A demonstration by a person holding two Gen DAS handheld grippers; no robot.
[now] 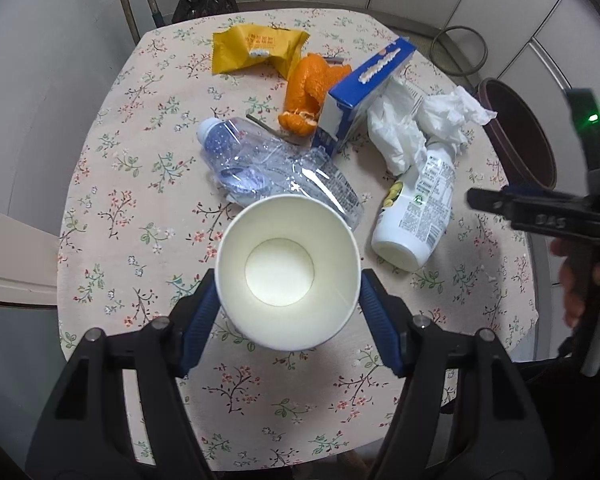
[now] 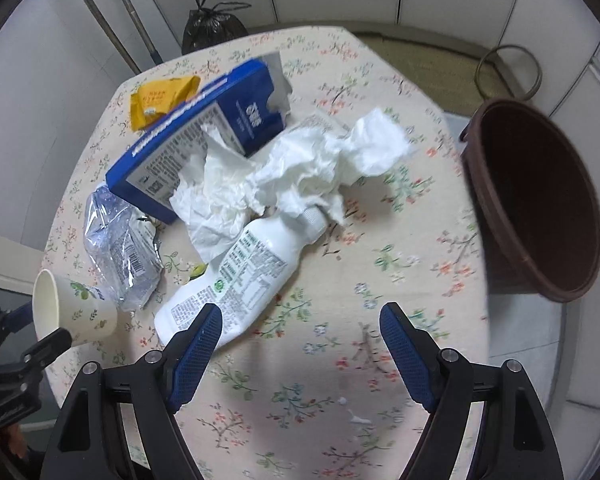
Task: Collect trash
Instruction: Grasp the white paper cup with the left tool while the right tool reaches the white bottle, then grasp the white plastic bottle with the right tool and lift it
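My left gripper [image 1: 288, 292] is shut on a white paper cup [image 1: 287, 272], mouth toward the camera, held above the flowered table [image 1: 140, 216]; the cup also shows in the right wrist view [image 2: 74, 308]. Trash lies on the table: a crushed clear bottle [image 1: 268, 168], a white bottle [image 2: 240, 268], crumpled tissue [image 2: 300, 176], a blue carton [image 2: 204, 128], orange peel [image 1: 306, 92] and a yellow wrapper [image 1: 256, 50]. My right gripper [image 2: 300, 328] is open and empty, just right of the white bottle's base.
A brown trash bin [image 2: 540, 200] stands off the table's right edge, mouth tilted toward me. A tied black bag [image 2: 214, 24] sits on the floor behind the table. White walls surround the table.
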